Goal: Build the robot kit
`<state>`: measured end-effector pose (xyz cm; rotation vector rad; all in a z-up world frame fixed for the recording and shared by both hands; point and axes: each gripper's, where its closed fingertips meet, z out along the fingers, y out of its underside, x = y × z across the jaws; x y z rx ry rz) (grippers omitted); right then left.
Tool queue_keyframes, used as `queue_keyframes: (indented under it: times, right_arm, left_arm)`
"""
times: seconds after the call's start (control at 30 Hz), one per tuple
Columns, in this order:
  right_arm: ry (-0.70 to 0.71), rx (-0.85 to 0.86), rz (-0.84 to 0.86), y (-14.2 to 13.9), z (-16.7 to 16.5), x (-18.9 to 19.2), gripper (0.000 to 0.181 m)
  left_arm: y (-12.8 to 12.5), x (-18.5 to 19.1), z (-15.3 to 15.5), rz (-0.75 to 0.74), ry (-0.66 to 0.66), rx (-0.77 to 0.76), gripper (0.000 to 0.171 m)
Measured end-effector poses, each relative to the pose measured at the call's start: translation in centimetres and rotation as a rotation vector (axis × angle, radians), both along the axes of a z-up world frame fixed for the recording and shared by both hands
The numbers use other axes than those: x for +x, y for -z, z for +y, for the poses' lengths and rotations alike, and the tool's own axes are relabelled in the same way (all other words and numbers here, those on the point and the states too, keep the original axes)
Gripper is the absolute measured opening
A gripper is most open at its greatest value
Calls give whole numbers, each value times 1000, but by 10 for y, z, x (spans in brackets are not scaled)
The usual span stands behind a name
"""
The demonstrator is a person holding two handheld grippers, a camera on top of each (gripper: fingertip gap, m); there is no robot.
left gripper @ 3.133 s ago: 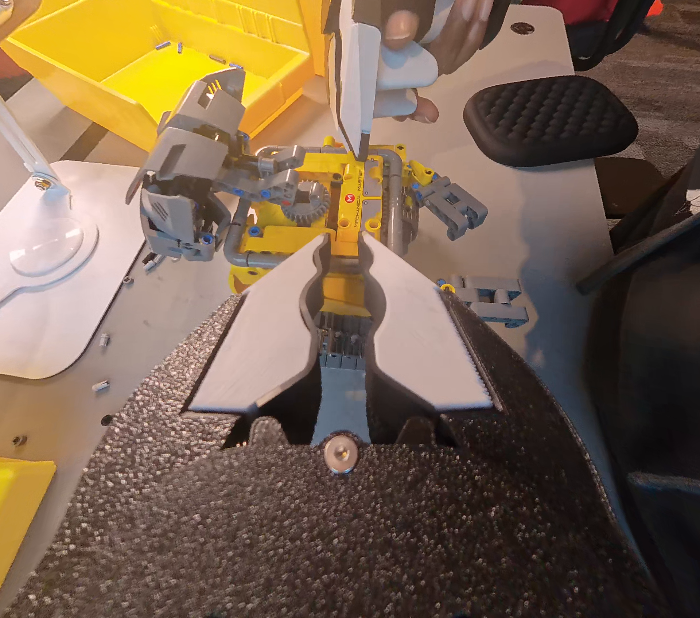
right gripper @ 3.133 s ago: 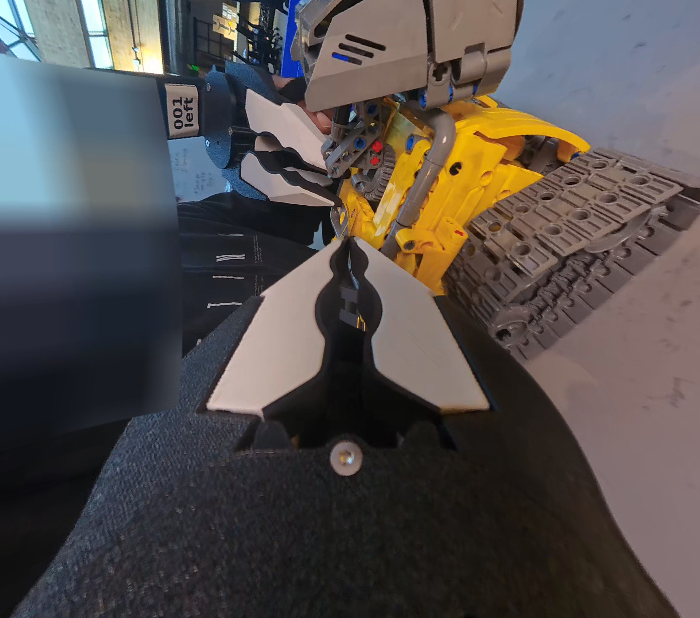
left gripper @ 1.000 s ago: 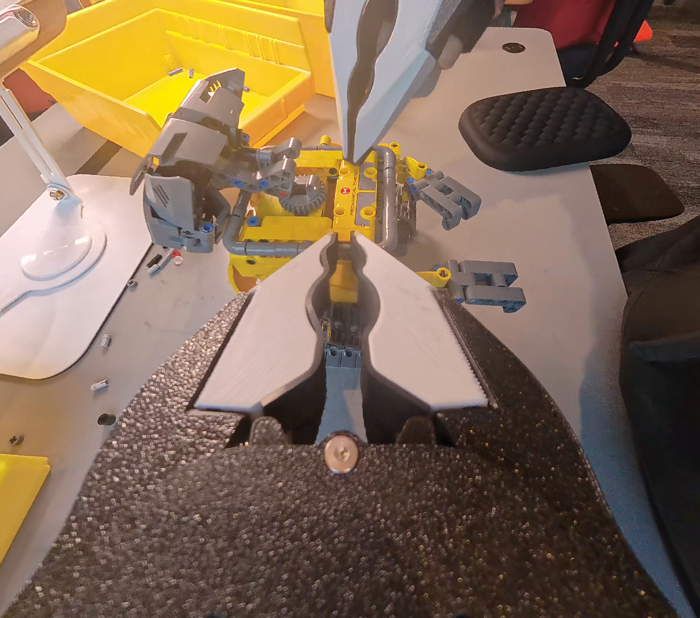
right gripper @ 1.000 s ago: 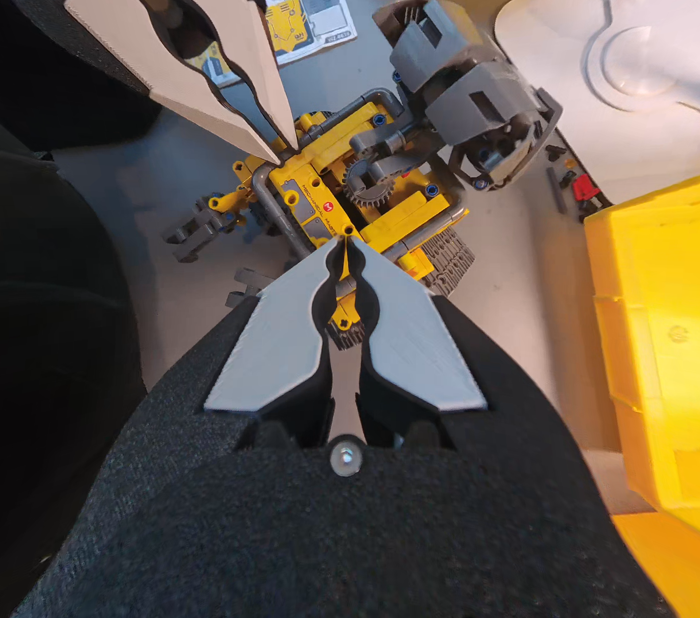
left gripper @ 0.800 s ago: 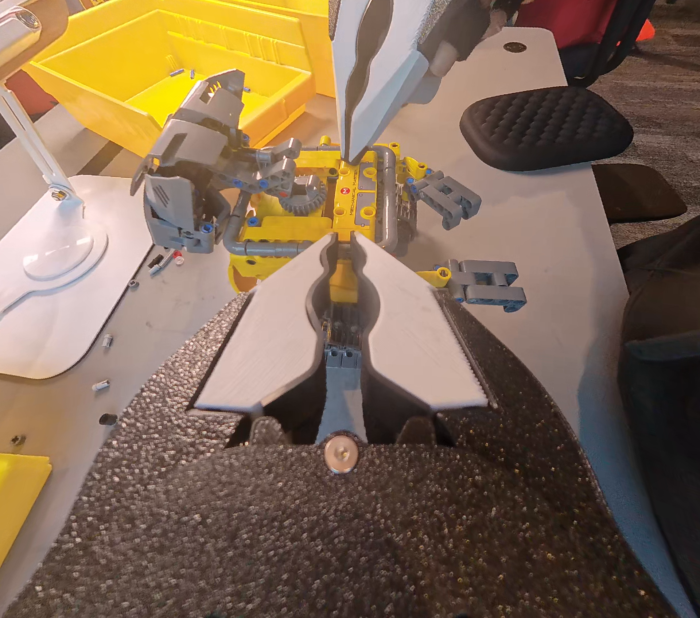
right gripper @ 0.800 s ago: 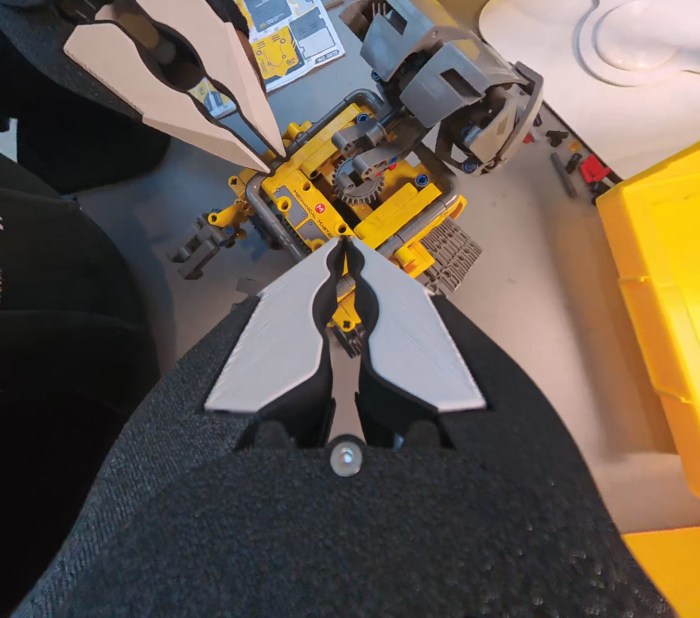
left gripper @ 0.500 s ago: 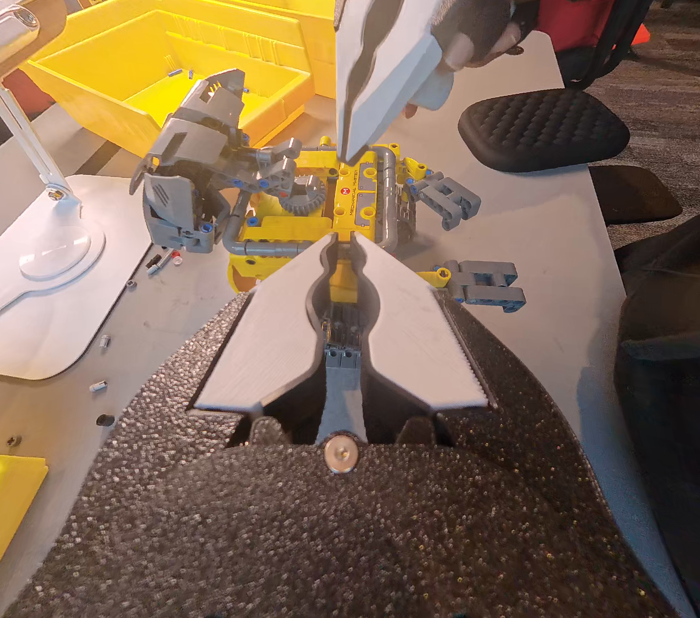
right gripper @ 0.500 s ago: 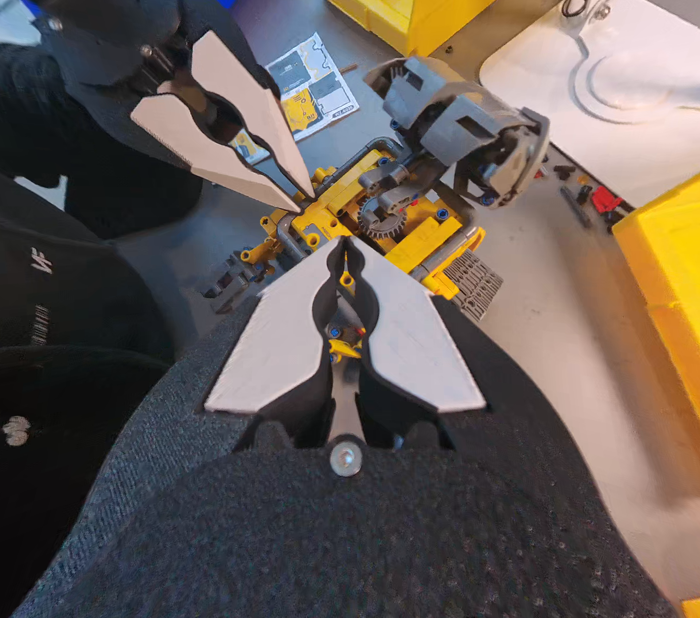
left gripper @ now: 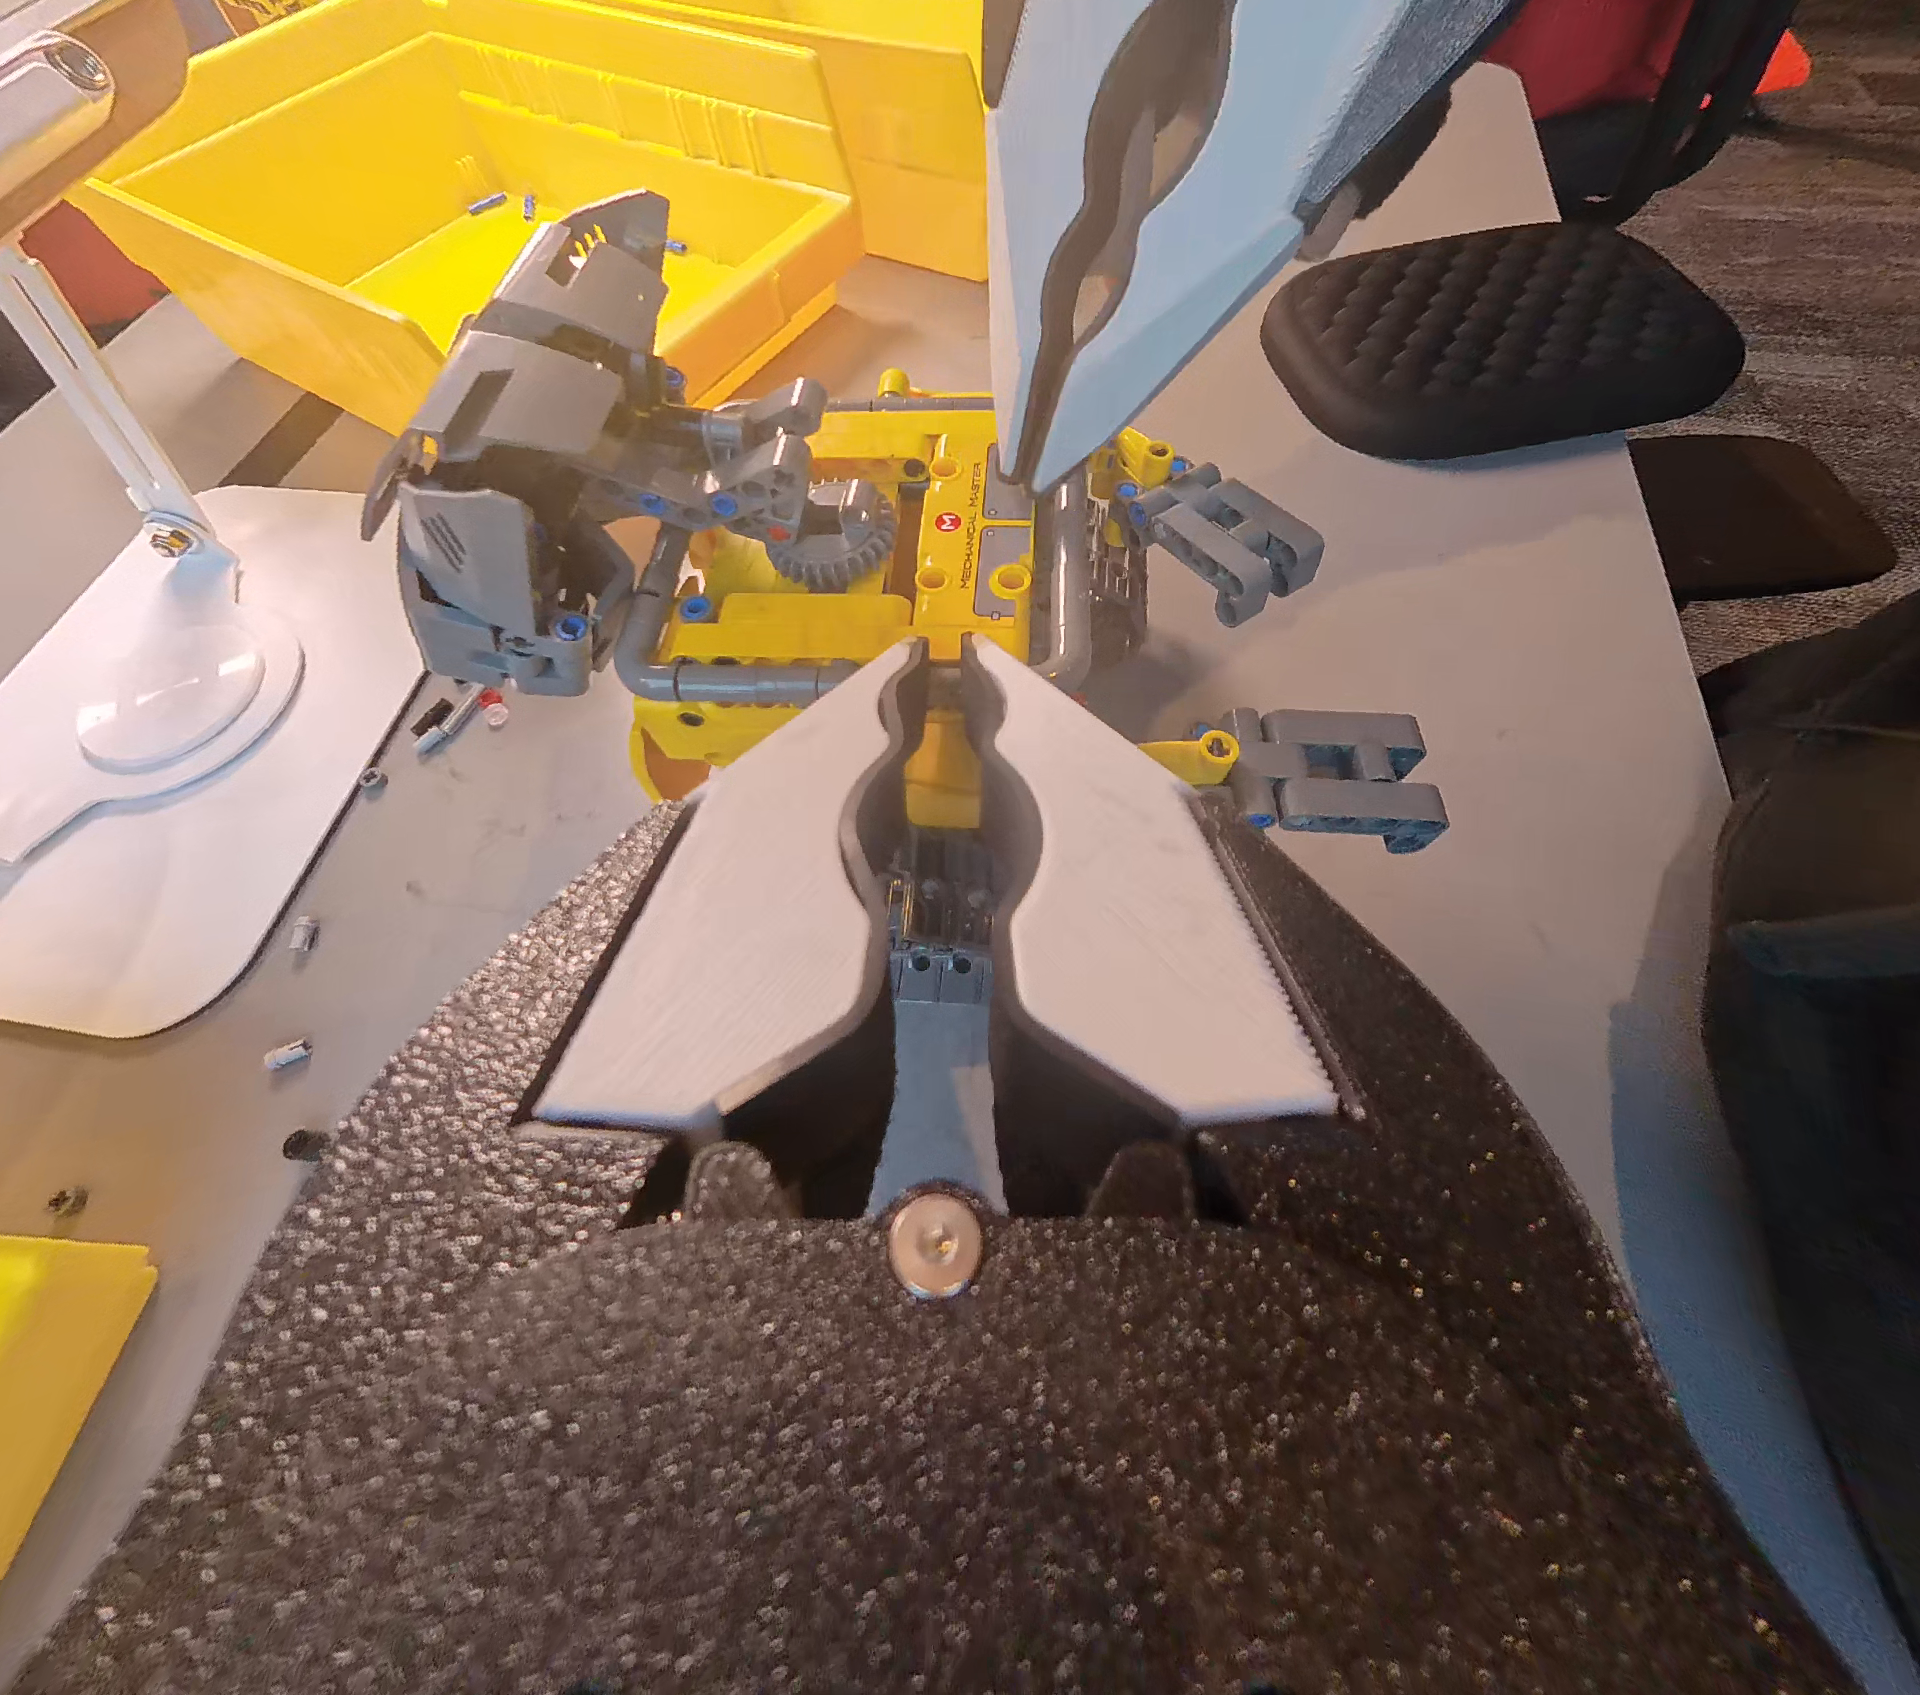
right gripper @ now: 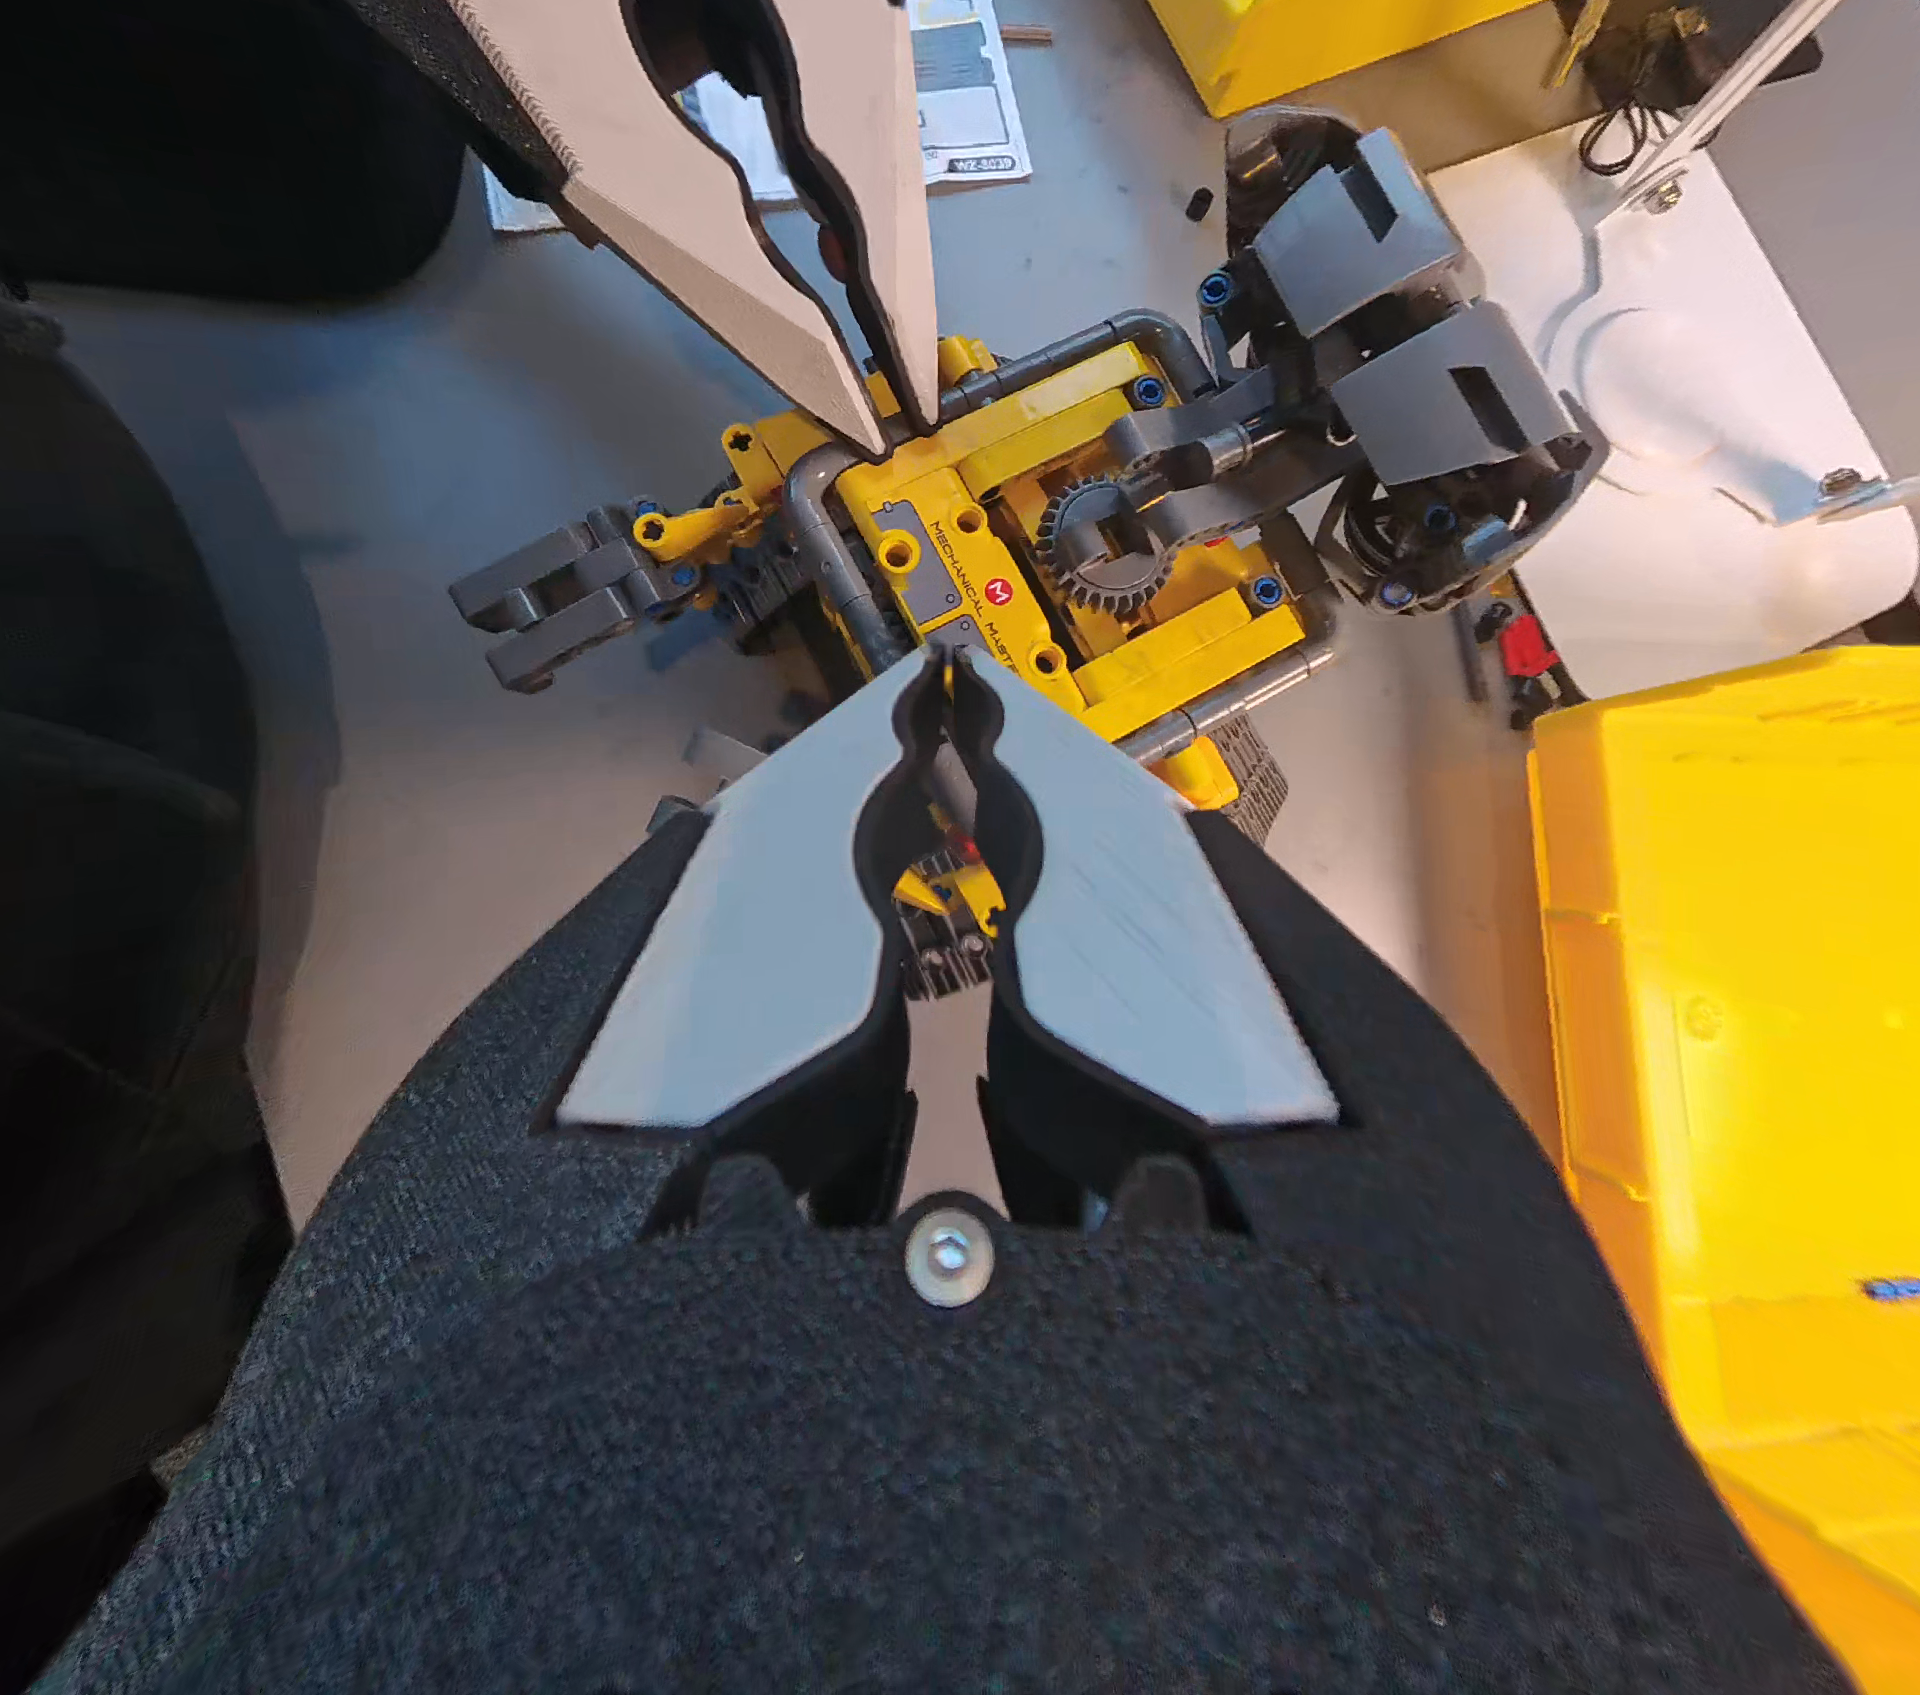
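A yellow and grey brick-built tracked vehicle [left gripper: 831,606] stands on the grey table, with a grey hinged shell [left gripper: 520,440] on its left. My left gripper [left gripper: 940,648] is shut on the near edge of the vehicle's yellow frame. From the right wrist view it [right gripper: 894,430] comes in from the top left onto the vehicle [right gripper: 1039,565]. My right gripper [right gripper: 945,658] is shut, its tips resting on a grey tile on top of the frame. In the left wrist view it [left gripper: 1013,482] points down from above.
Yellow bins [left gripper: 416,118] stand behind the vehicle, another [right gripper: 1714,1022] is at the right. A white stand base [left gripper: 156,710] lies left. A loose grey link [left gripper: 1340,778], small parts [left gripper: 457,715], a black pad [left gripper: 1496,336] and a leaflet [right gripper: 956,87] lie around. The left tips stand about 8 cm off the grey hinged shell [left gripper: 520,440]. It is also in sight in the right wrist view [right gripper: 1298,198].
The right gripper has swung from the vehicle's side to above it, and its tips have shifted a little along the top. The left gripper and the vehicle have stayed put.
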<state>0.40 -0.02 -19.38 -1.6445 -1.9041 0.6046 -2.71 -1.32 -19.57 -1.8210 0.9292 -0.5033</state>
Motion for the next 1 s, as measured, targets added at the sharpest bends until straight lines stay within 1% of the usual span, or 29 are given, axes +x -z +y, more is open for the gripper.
queue_keyframes:
  times: [0.1, 0.2, 0.27, 0.33, 0.43, 0.53, 0.6, 0.73, 0.8, 0.83, 0.87, 0.9, 0.93, 0.97, 1.0]
  right_arm:
    - [-14, -57, 53, -7, -5, -10, 8]
    - [2, -84, 65, 1, 0, -16, 9]
    - [31, -175, 102, 1, -1, -16, 6]
    - [44, -211, 117, 1, -1, -13, 6]
    - [61, -214, 142, -2, 6, -6, 8]
    - [101, -242, 162, -2, 16, 6, 7]
    - [86, -246, 170, 1, 17, 10, 6]
    - [12, -162, 121, 1, 17, 10, 5]
    - [-38, -110, 105, -1, 17, 8, 2]
    - [-69, -92, 144, -6, 15, 2, 2]
    - [-90, -105, 178, -10, 12, -3, 0]
    - [-99, -128, 177, -9, 10, -5, 0]
    - [-91, -124, 143, 0, 13, -4, 0]
    - [-89, -147, 161, 1, 14, -4, 0]
    - [-76, -202, 165, 2, 14, -3, 0]
  left_arm:
    - [-1, -1, -1, -9, 7, -30, 5]
    - [-8, -2, 0, -52, 19, -75, 4]
    - [-17, 2, 0, -109, 33, -102, 4]
    - [-18, 8, 4, -125, 34, -131, 6]
    - [-3, 14, 10, -43, 25, -153, 10]
    - [0, 13, 11, 9, 6, -144, 7]
    - [0, 12, 9, 31, 0, -144, 7]
    - [1, 12, 9, 121, -10, -82, 7]
    - [1, 11, 10, 126, -20, -75, 6]
    - [1, 11, 10, 117, -22, -77, 6]
    - [1, 11, 10, 104, -25, -80, 6]
    - [1, 11, 10, 90, -30, -90, 6]
    - [1, 10, 10, 83, -38, -94, 6]
    - [1, 10, 10, 84, -45, -90, 6]
    - [1, 10, 10, 85, -50, -87, 5]
